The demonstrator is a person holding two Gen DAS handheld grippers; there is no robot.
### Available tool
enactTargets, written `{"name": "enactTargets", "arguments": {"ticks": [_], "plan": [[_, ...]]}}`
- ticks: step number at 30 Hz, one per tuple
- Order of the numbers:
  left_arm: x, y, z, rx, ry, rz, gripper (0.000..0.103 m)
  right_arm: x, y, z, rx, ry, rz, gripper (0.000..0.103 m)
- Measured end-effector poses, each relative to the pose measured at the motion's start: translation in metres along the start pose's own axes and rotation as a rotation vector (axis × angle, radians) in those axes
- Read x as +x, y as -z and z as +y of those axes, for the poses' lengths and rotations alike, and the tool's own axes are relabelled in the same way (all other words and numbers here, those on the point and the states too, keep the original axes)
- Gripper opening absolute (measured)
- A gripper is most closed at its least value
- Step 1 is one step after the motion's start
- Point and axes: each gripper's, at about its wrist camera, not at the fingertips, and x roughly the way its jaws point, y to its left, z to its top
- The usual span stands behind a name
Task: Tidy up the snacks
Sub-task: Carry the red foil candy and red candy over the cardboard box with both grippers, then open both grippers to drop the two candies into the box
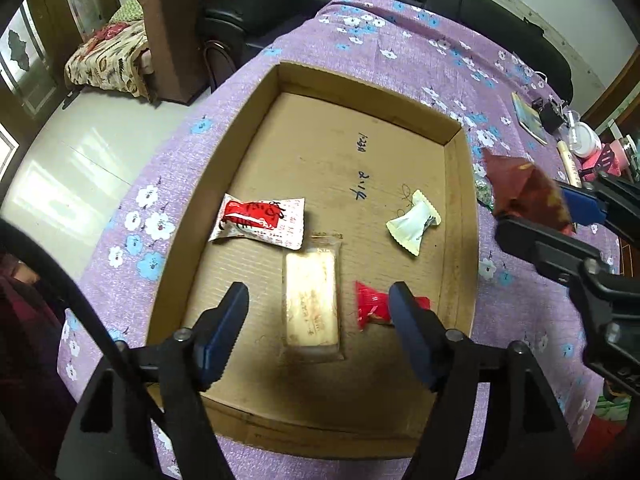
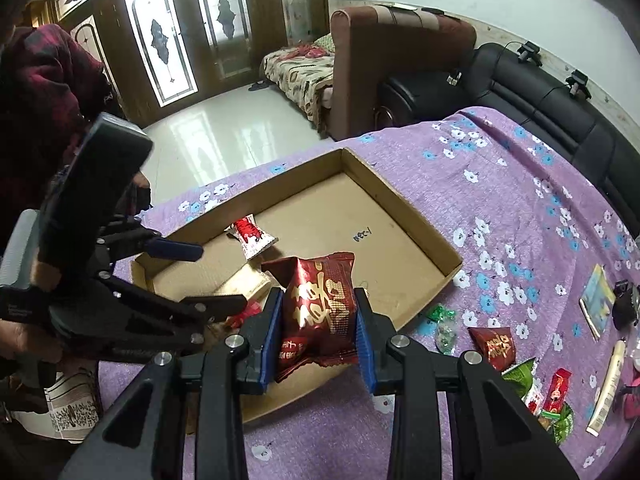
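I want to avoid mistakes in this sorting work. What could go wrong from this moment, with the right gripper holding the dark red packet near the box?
1. The right gripper pinches the dark red packet only at its sides; it may slip out before reaching the cardboard box.
2. The open left gripper hangs low inside the box, so the two could collide.
3. A drop may land on the long pale bar.

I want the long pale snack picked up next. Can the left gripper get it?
Probably yes. The left gripper is open and empty, right above the pale snack lying flat in the box. Nothing covers it; the red candy beside it sits close to one finger.
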Motion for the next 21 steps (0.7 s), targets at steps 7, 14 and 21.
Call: {"name": "enactTargets", "arguments": {"ticks": [7, 14, 21], "plan": [[-0.008, 0.006, 0.005, 0.0, 0.003, -0.005, 0.077, 0.023, -0.01, 0.009, -0.024, 0.0, 0.044, 0.035], [-0.009, 0.009, 0.012, -0.011, 0.007, -0.004, 0.077, 0.039, -0.013, 0.01, -0.026, 0.008, 0.081, 0.035], [-0.017, 0.009, 0.013, -0.01, 0.017, -0.016, 0.077, 0.03, -0.02, 0.007, -0.005, 0.006, 0.04, 0.035]]}}
